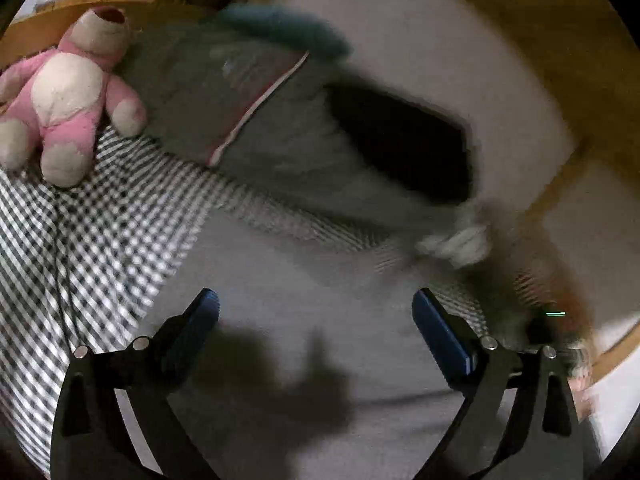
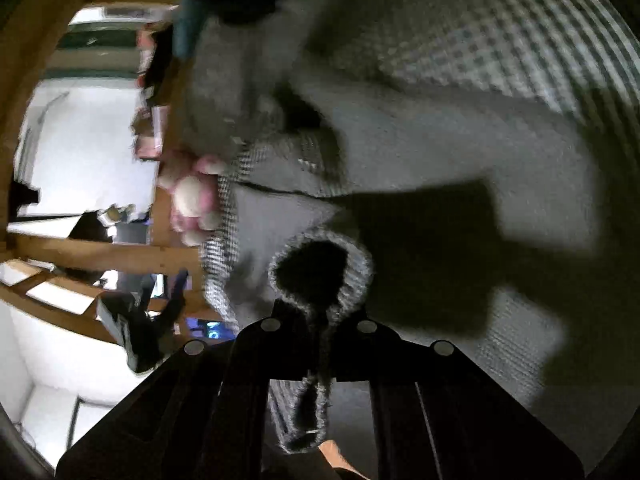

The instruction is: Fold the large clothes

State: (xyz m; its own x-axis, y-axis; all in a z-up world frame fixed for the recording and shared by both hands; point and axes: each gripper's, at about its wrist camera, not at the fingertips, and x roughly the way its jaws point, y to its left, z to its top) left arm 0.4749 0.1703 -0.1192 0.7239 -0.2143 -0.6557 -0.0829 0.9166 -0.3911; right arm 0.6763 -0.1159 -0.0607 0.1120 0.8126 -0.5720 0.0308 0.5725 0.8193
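A large grey garment (image 1: 304,280) lies spread on the checked bed cover (image 1: 80,248). My left gripper (image 1: 316,312) is open and empty, hovering above the grey fabric. In the right wrist view my right gripper (image 2: 318,320) is shut on a ribbed edge of the grey garment (image 2: 320,264), which loops up between the fingers. The rest of the garment (image 2: 460,152) stretches away over the checked cover (image 2: 500,40). Both views are motion-blurred.
A pink and white plush toy (image 1: 68,92) sits at the cover's far left by a grey pillow (image 1: 224,92) with a teal item (image 1: 280,28) on it. A dark cloth (image 1: 400,148) lies on the white sheet. A wooden bed frame (image 1: 540,20) rims the bed.
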